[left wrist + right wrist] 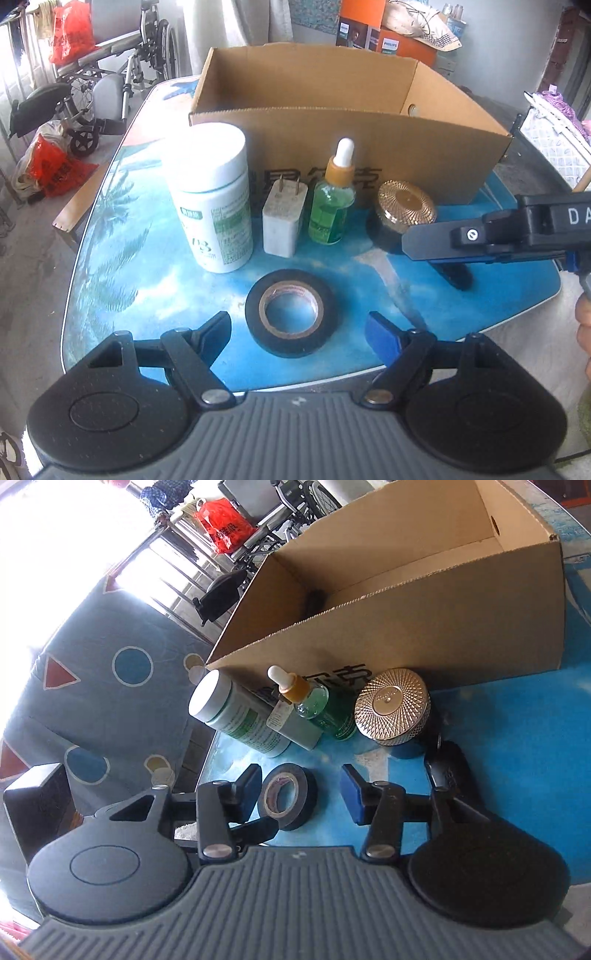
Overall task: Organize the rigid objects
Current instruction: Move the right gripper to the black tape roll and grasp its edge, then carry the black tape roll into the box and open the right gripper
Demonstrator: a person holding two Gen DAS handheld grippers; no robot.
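Observation:
A black tape roll [291, 317] lies flat on the blue table [147, 258]. My left gripper [299, 328] hangs open over it, one finger on either side, neither pad touching. Behind the tape stand a white bottle [212, 195], a white plug charger [282, 221], a green dropper bottle [332, 206] and a gold-lidded jar [402, 206], all in front of an open cardboard box [332, 140]. My right gripper [432, 258] reaches in from the right beside the jar. In the right wrist view that gripper [301, 790] is open and holds nothing, with the tape [288, 797] and the jar [391, 705] beyond.
A dark oblong object [447, 771] lies right of the jar. A wheelchair [110, 85] and red bags [55, 166] are off the table's left side. A white basket [554, 147] is at the right. The table's front edge runs just under the left gripper.

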